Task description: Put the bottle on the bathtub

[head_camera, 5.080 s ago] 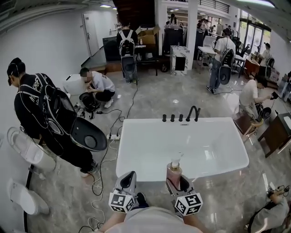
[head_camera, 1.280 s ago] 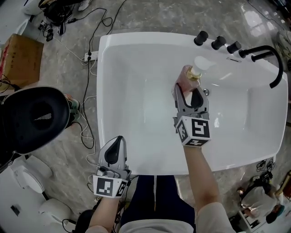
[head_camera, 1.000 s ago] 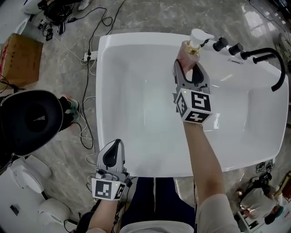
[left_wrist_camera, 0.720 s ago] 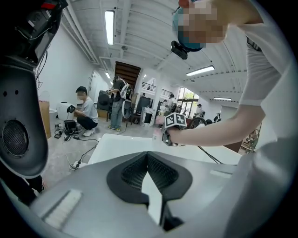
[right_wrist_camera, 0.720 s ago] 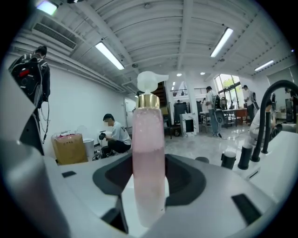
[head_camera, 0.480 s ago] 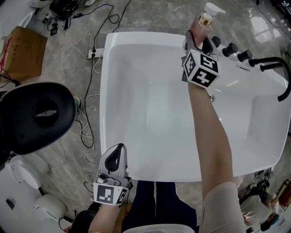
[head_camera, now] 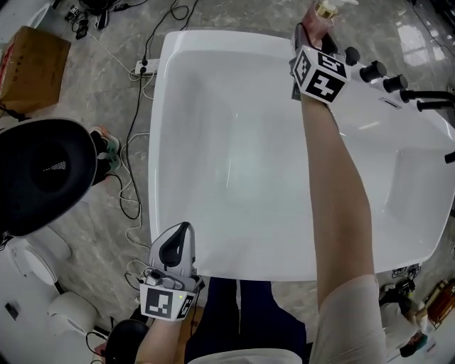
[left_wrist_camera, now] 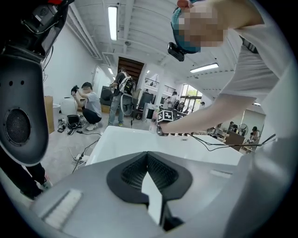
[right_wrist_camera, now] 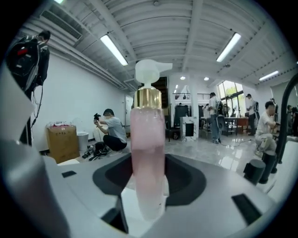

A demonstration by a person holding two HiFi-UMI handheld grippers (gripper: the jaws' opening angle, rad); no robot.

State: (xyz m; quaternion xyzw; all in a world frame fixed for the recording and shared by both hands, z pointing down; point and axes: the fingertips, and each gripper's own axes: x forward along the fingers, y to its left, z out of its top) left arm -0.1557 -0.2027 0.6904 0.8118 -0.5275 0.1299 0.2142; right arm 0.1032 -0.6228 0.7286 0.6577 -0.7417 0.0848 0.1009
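A pink pump bottle with a gold collar and white pump stands upright between the jaws of my right gripper, which is shut on it. In the head view the bottle shows at the top edge, over the far rim of the white bathtub, beside the black tap knobs. My right gripper is stretched across the tub. My left gripper hangs at the tub's near rim, jaws together with nothing in them; in its own view the left gripper looks over the tub.
A black spout and knobs sit at the tub's far right corner. Cables and a power strip lie on the marble floor at left, with a cardboard box and a black round object. Several people work in the background.
My right gripper has carried the bottle from the middle of the tub to its far rim near the tap knobs. The left gripper has stayed at the near rim.
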